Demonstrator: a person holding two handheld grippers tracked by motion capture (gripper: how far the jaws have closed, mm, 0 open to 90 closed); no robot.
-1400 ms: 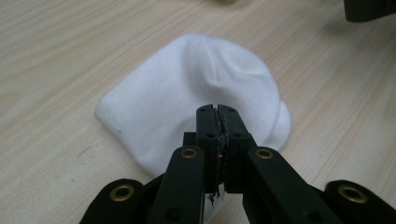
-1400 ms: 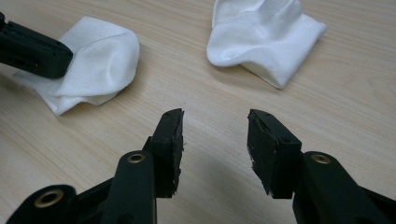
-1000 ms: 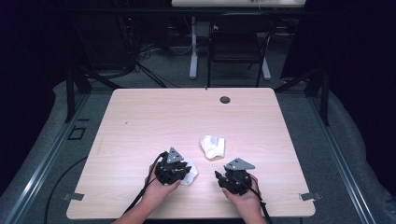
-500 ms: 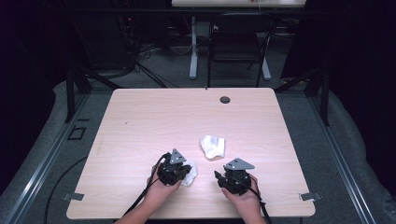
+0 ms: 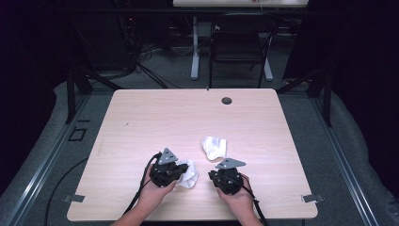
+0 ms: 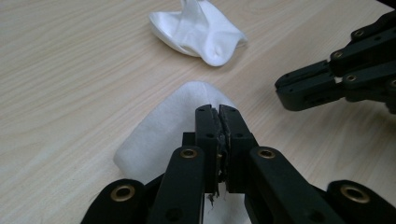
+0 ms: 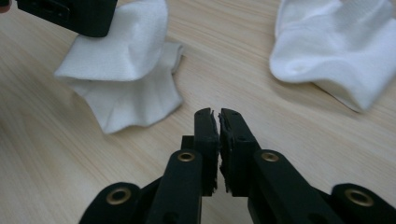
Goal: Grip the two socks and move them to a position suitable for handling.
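High view puts both claws low on the near half of the worktop [image 5: 141, 122], with two white socks between and ahead of them. The left claw [image 5: 181, 173] has its jaws pressed together on the near sock [image 5: 188, 174]; in the left gripper view the jaws meet with a sliver of white caught low in the seam, and the sock [image 6: 163, 130] bulges out ahead and to the left of the tips. I judge it pinched at one end, though how much cloth is inside the bite is hard to tell. Its long axis runs away from the left claw, slightly toward the second sock.

The right claw [image 5: 229, 175] is closed on nothing: in the right gripper view its jaws [image 7: 219, 122] touch above bare wood. From that claw, the held sock [image 7: 126, 79] lies ahead and to the left, draped and partly lifted under the left claw's body, while the second sock [image 7: 336, 60] lies ahead and to the right, crumpled, flat on the worktop and apart from the first.

The relation that matters for the next move: the second sock [image 5: 214, 147] sits just ahead of the right claw and is nearer to it than to the left, which is already occupied. The free right claw would need to part its jaws before taking either sock.
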